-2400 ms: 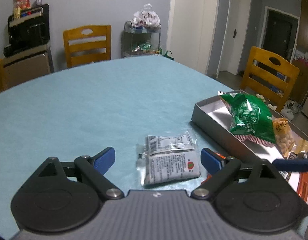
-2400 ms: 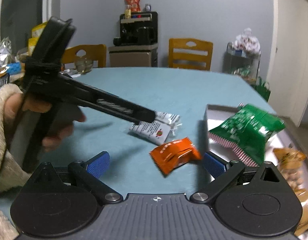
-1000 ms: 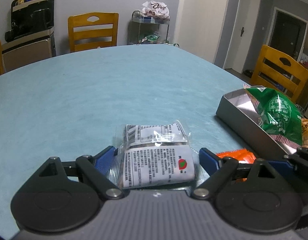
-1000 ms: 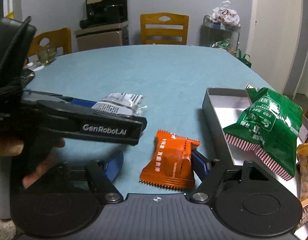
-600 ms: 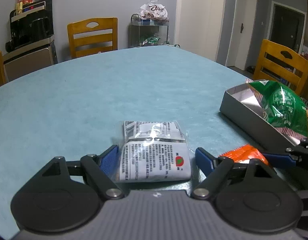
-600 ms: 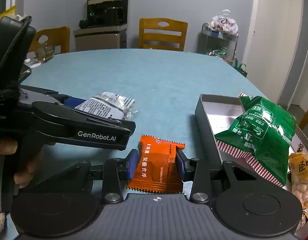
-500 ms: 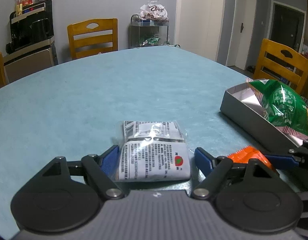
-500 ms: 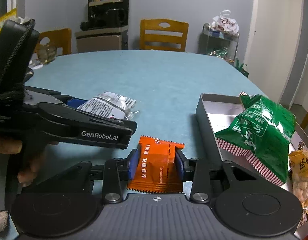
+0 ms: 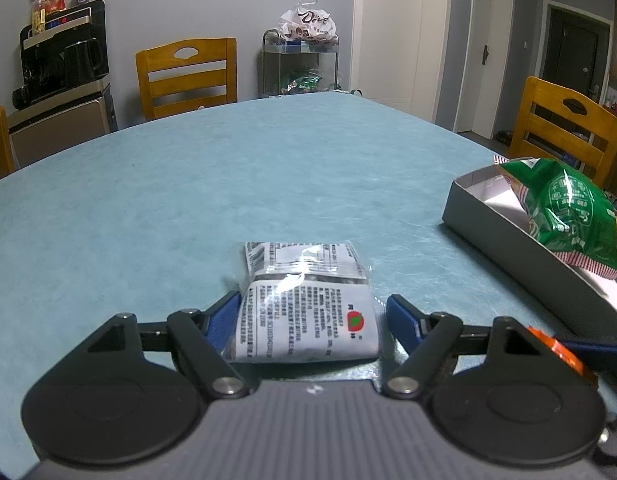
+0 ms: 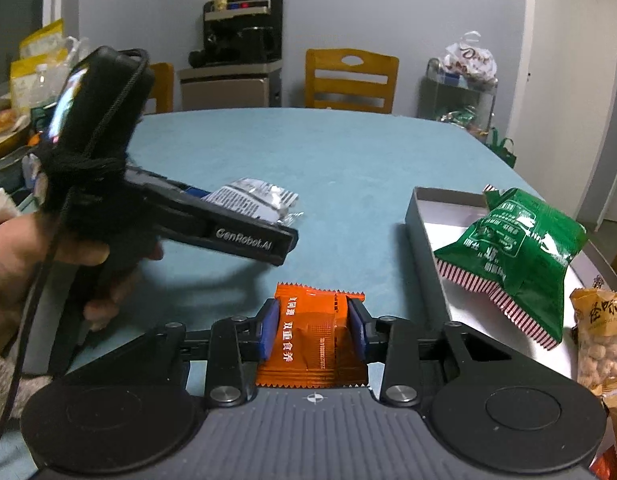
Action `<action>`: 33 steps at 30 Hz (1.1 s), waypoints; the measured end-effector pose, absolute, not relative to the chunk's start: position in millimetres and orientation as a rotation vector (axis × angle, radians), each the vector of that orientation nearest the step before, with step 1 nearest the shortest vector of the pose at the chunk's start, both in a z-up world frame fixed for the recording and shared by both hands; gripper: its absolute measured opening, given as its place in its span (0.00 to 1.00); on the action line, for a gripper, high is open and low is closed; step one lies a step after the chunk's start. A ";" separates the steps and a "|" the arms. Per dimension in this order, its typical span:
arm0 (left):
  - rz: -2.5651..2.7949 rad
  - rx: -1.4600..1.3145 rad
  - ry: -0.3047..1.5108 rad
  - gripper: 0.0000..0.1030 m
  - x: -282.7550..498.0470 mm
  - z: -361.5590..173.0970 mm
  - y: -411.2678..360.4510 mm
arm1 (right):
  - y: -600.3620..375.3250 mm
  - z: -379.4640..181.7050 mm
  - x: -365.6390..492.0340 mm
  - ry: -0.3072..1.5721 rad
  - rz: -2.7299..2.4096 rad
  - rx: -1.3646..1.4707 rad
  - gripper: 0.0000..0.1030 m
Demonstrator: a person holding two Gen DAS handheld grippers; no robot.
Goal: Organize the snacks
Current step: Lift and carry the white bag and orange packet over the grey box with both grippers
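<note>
My right gripper (image 10: 313,330) is clenched on the orange snack packet (image 10: 313,340), blue pads pressing both its sides, just above the teal table (image 10: 348,168). My left gripper (image 9: 313,320) straddles the clear white-printed snack packet (image 9: 306,300) lying on the table; the left pad touches it, the right pad stands just apart, so the jaws are released. To the right sits the grey tray (image 10: 422,224) holding a green snack bag (image 10: 512,256) and a bag of peanuts (image 10: 600,340).
</note>
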State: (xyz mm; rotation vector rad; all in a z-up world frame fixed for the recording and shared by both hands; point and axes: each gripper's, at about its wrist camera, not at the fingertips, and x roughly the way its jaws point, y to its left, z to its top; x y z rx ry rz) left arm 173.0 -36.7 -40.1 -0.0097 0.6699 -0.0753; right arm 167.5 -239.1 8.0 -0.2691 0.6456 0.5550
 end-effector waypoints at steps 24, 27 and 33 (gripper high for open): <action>-0.169 -0.021 0.554 0.73 106.2 28.0 -36.0 | -289.0 42.4 141.9 0.504 0.629 -0.226 0.37; -0.219 -0.003 0.531 0.73 105.1 40.3 -55.4 | -301.6 47.2 142.6 0.485 0.610 -0.219 0.37; -0.338 0.024 0.526 0.73 111.6 51.8 -102.2 | -337.1 51.5 148.9 0.477 0.541 -0.182 0.36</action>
